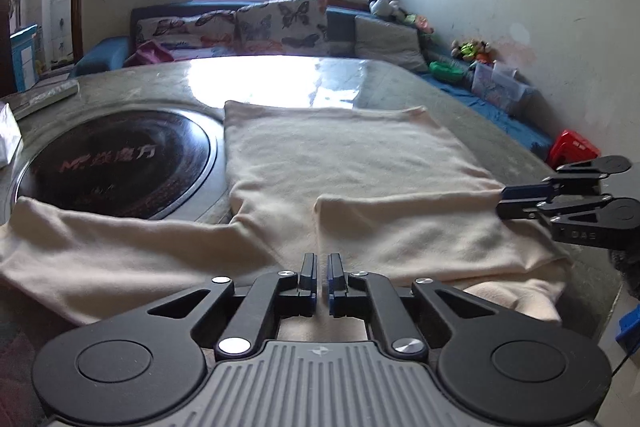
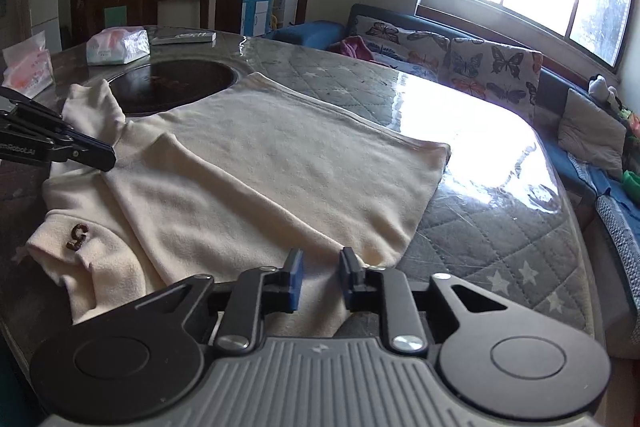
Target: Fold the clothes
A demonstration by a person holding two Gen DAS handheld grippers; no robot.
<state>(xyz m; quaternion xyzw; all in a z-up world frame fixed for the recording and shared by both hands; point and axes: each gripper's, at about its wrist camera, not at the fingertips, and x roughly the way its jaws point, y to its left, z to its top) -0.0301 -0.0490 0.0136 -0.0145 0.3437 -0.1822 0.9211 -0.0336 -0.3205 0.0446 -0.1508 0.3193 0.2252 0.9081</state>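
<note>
A cream long-sleeved sweater [image 1: 340,155] lies flat on the table, and it also shows in the right wrist view [image 2: 248,163]. One sleeve [image 1: 420,227] is folded across its body. The other sleeve [image 1: 100,243] stretches out to the left. A small brown logo [image 2: 78,237] marks the collar. My left gripper [image 1: 321,265] hovers low over the near edge, jaws almost together, holding nothing. My right gripper [image 2: 320,263] is open at the sweater's right side with cloth between its fingers. It also shows in the left wrist view [image 1: 504,201] at the right edge of the folded sleeve.
The round table [image 2: 460,211] has a quilted cover under clear plastic and a dark round inset plate [image 1: 120,163]. Tissue packs [image 2: 118,45] and a flat box [image 2: 184,37] lie at its far side. A sofa with butterfly cushions [image 1: 280,23] stands behind it.
</note>
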